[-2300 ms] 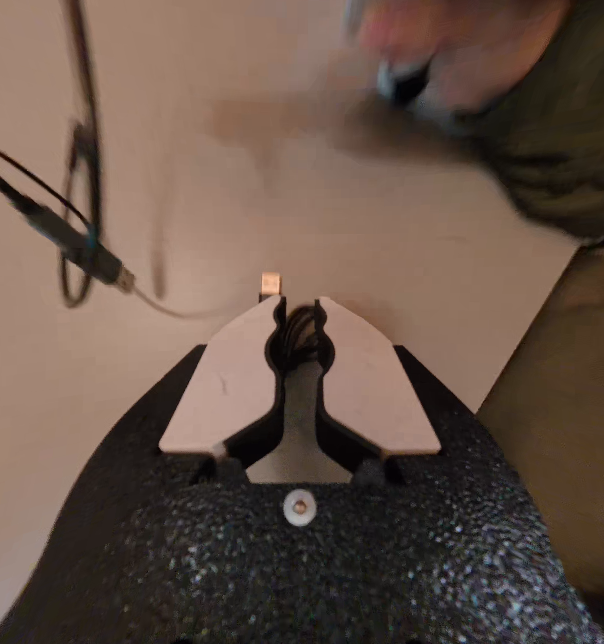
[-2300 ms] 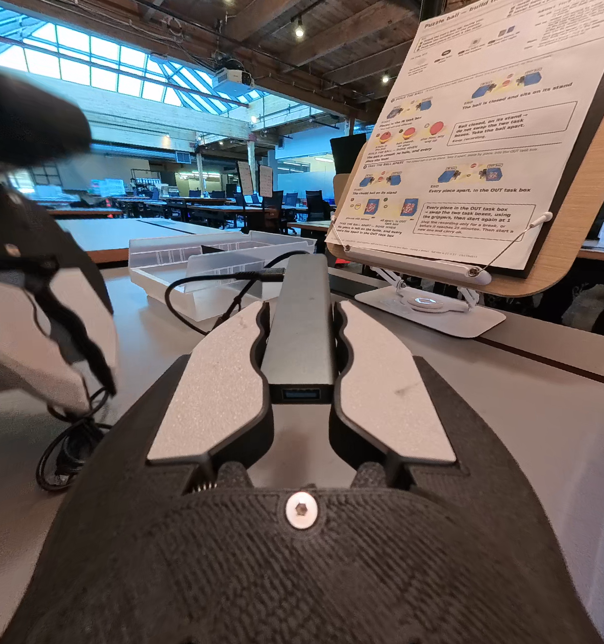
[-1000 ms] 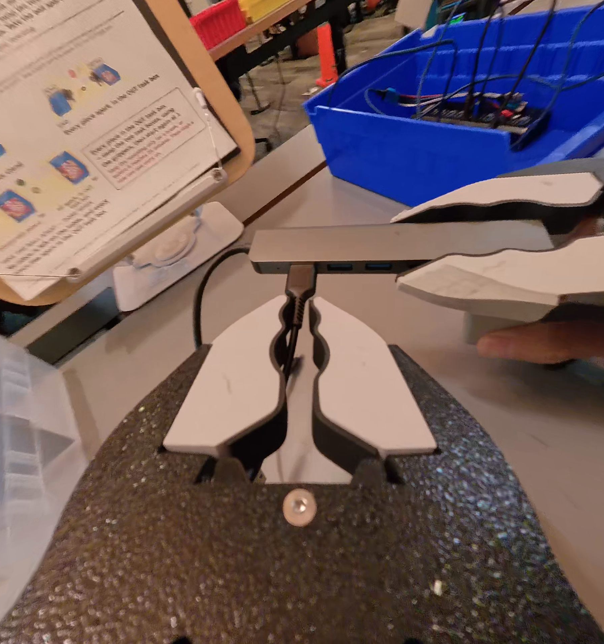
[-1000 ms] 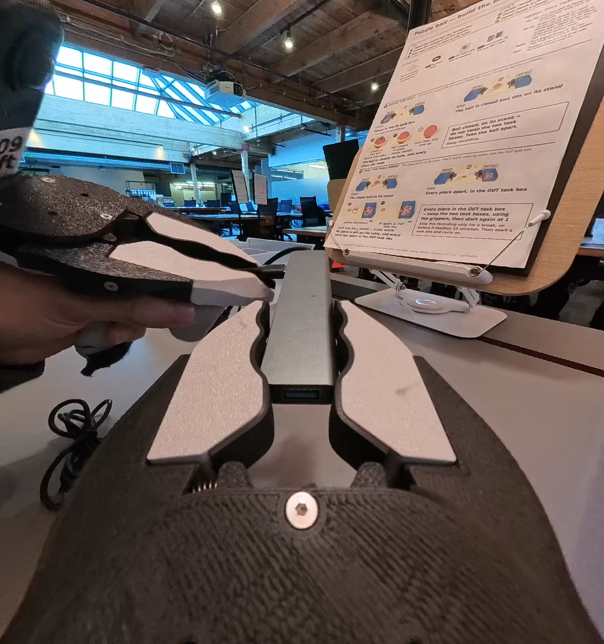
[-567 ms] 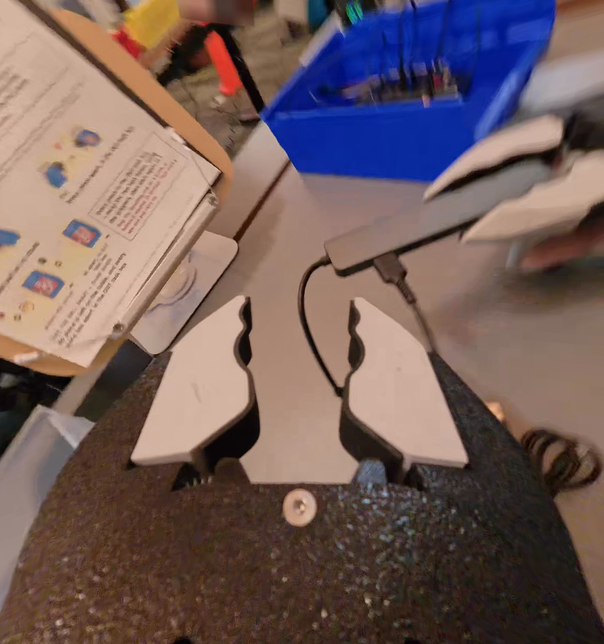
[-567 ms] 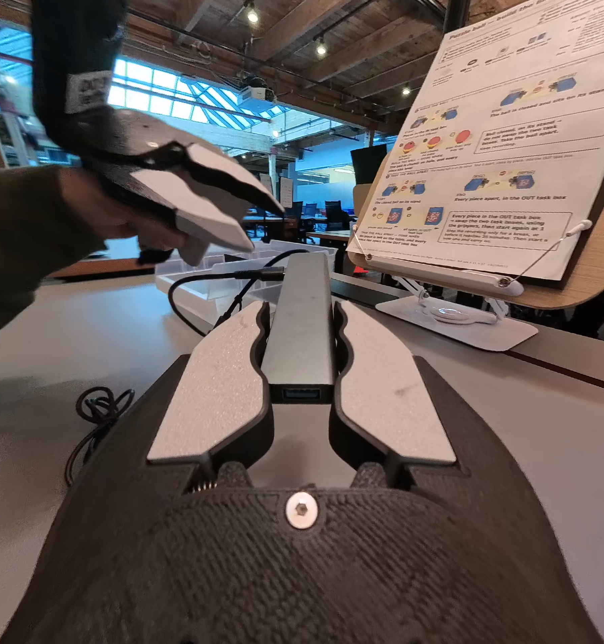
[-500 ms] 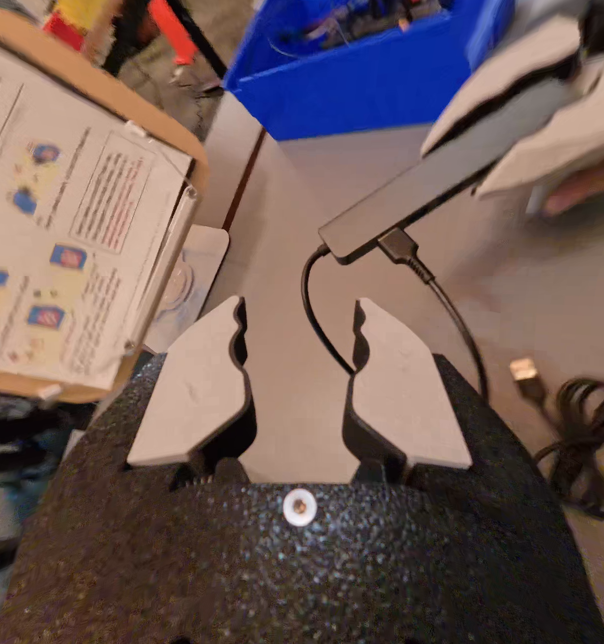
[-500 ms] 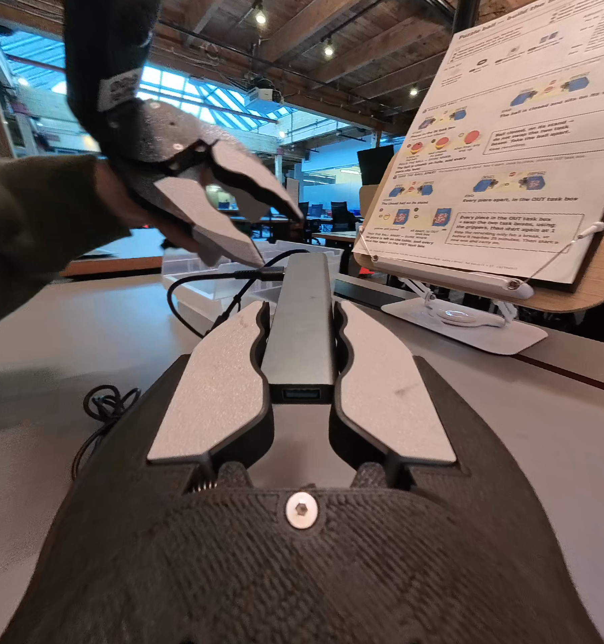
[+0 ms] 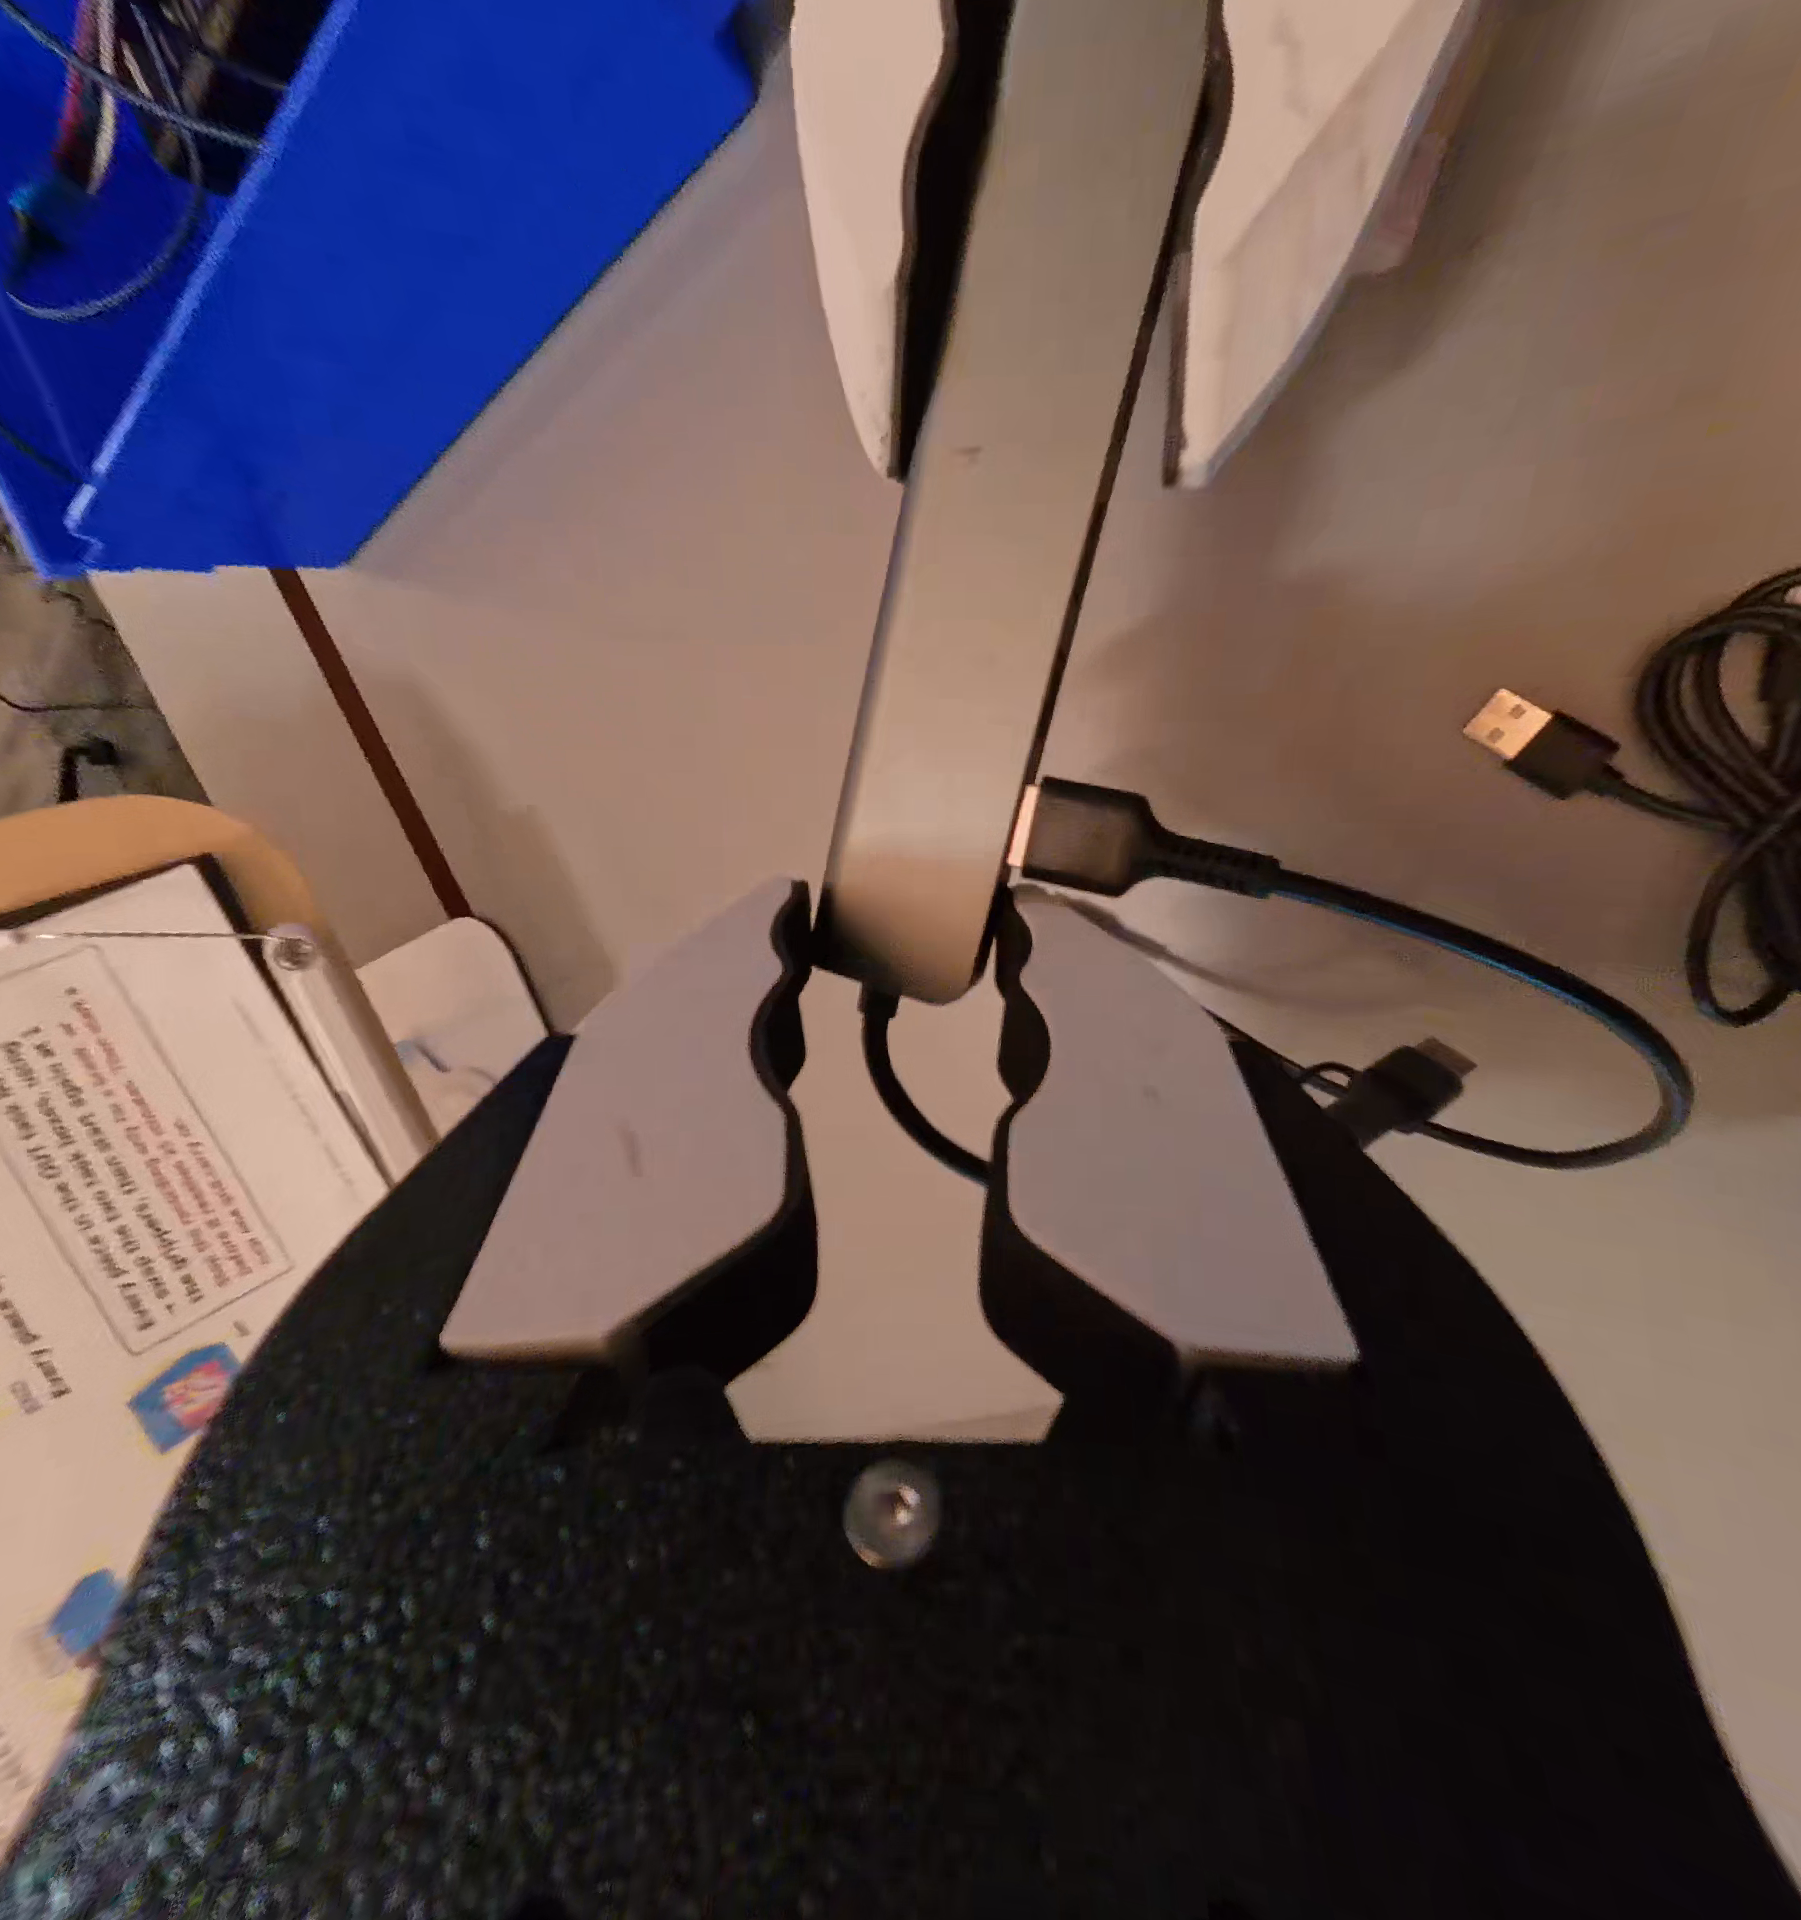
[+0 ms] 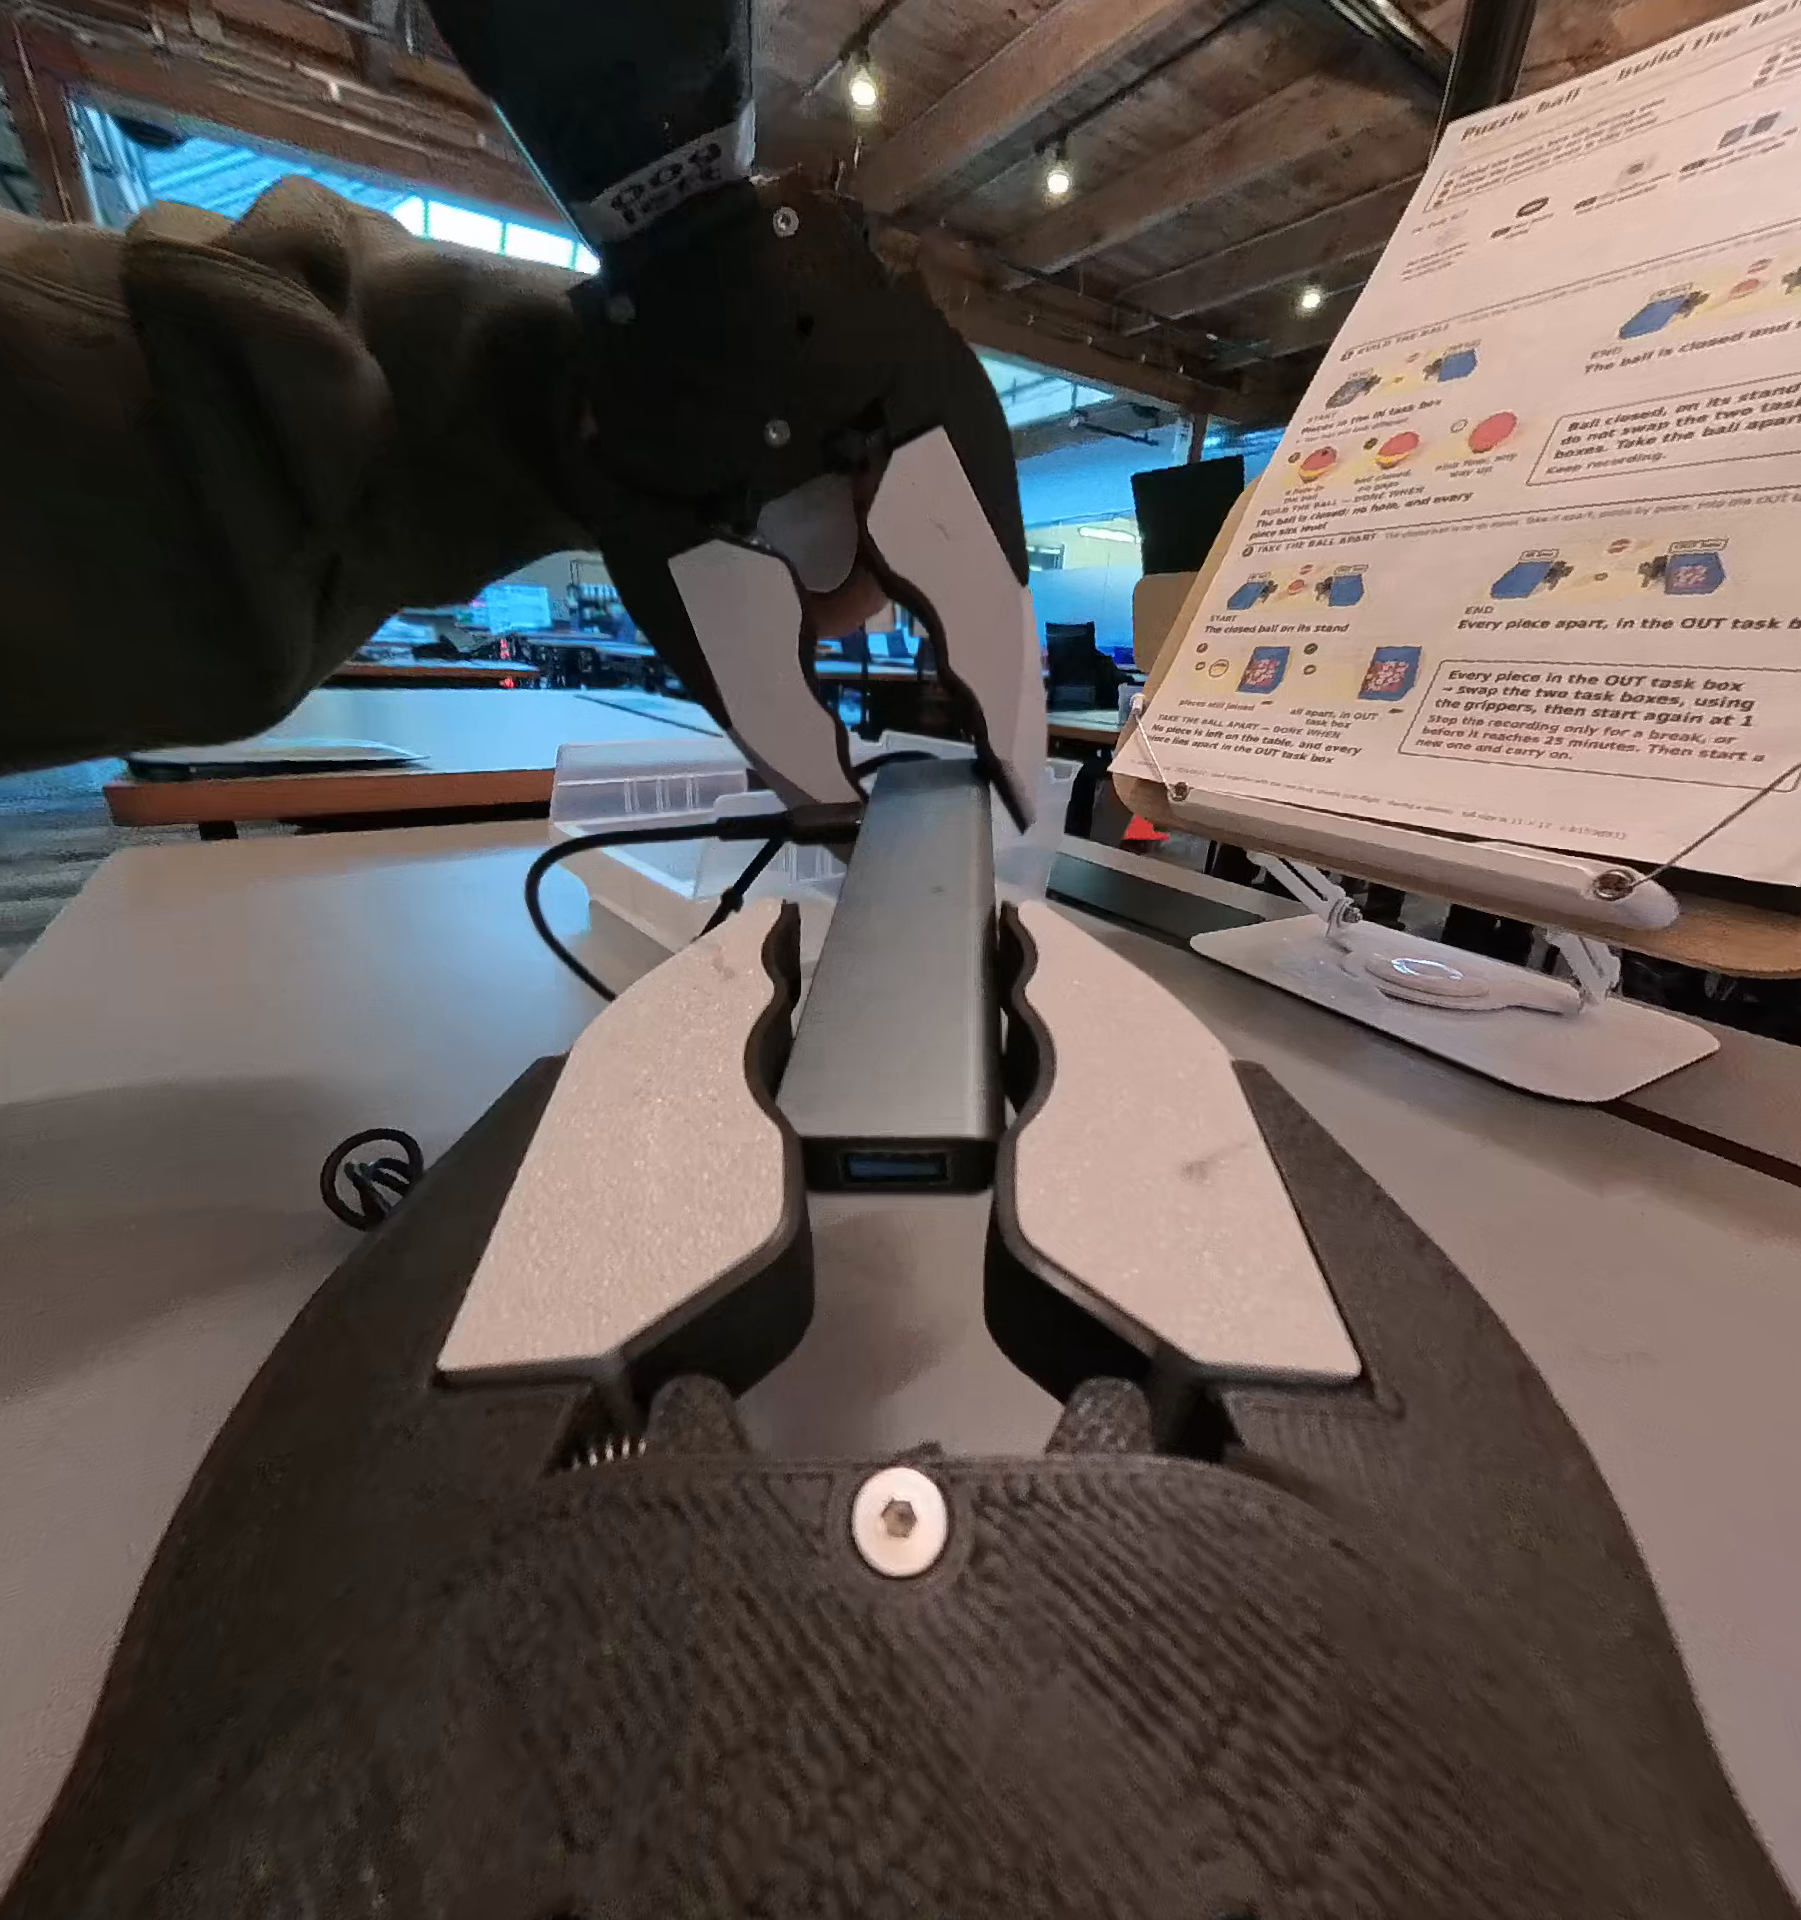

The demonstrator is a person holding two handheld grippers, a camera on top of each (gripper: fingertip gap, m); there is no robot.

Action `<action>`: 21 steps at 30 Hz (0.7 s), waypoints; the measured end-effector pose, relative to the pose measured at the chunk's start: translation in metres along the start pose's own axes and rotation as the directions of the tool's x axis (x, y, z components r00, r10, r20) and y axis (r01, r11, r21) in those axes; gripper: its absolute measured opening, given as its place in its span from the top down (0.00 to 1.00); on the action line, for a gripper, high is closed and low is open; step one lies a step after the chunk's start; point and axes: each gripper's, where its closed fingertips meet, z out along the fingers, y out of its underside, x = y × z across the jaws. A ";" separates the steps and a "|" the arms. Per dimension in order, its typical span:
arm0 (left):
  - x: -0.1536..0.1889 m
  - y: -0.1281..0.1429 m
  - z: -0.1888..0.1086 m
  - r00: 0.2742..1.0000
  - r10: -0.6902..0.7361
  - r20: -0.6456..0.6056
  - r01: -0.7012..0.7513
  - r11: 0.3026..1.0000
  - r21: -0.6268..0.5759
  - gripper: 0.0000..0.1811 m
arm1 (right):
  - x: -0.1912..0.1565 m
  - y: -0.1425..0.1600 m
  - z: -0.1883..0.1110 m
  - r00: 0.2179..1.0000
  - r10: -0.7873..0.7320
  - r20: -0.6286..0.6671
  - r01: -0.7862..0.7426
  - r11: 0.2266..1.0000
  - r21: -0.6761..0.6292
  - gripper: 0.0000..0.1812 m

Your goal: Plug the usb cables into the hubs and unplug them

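Note:
A slim grey USB hub (image 10: 901,966) is held level above the table, my right gripper (image 10: 896,925) shut on its near end. A black USB cable plug (image 10: 771,826) sits in a port on the hub's left side. My left gripper (image 10: 917,795) comes down from above, its fingers closed on the hub's far end. In the left wrist view the hub (image 9: 979,623) runs from my left gripper (image 9: 901,930) up to the right gripper (image 9: 1031,468), with the plug (image 9: 1093,842) in its side. A loose USB-A plug (image 9: 1519,727) and its coiled cable (image 9: 1758,790) lie on the table.
A blue bin (image 9: 356,260) with cables stands beyond the hub. A document stand with an instruction sheet (image 10: 1498,623) is at the right. A clear plastic tray (image 10: 657,800) sits behind. The hub's own lead ends in a small plug (image 9: 1415,1075). A sleeve (image 10: 200,468) fills the upper left. About 7 cm separates my left fingertips from my right. The loose USB-A plug (image 9: 1519,727) is about equally far from each gripper, around 15 cm.
My left gripper let go of the plugged-in cable, opened, swung up over the hub and closed on its far end. The right gripper kept its hold on the hub.

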 end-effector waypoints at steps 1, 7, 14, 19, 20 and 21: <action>-0.003 0.003 -0.002 1.000 0.015 0.002 -0.015 1.000 -0.012 0.82 | 0.001 0.000 -0.001 1.000 0.006 -0.001 -0.006 1.000 0.002 0.80; -0.010 0.022 -0.016 0.999 -0.019 -0.027 0.018 0.999 -0.035 0.82 | 0.010 0.006 -0.007 1.000 -0.002 -0.028 0.000 0.997 -0.071 0.74; -0.011 0.021 -0.016 1.000 -0.025 -0.013 0.025 1.000 -0.004 0.82 | 0.005 0.000 -0.006 0.998 0.065 -0.015 -0.065 0.998 -0.014 0.79; -0.005 0.018 -0.009 1.000 -0.006 -0.028 0.005 1.000 -0.008 0.82 | 0.004 0.002 -0.004 0.998 0.051 -0.028 -0.052 0.998 -0.029 0.83; -0.005 0.018 -0.008 0.999 -0.001 -0.032 0.001 1.000 -0.017 0.82 | 0.004 0.003 -0.004 0.998 0.050 -0.027 -0.051 0.998 -0.032 0.83; -0.005 0.019 -0.007 0.999 -0.002 -0.035 0.001 1.000 -0.022 0.82 | 0.004 0.004 -0.004 0.998 0.045 -0.032 -0.046 0.998 -0.044 0.83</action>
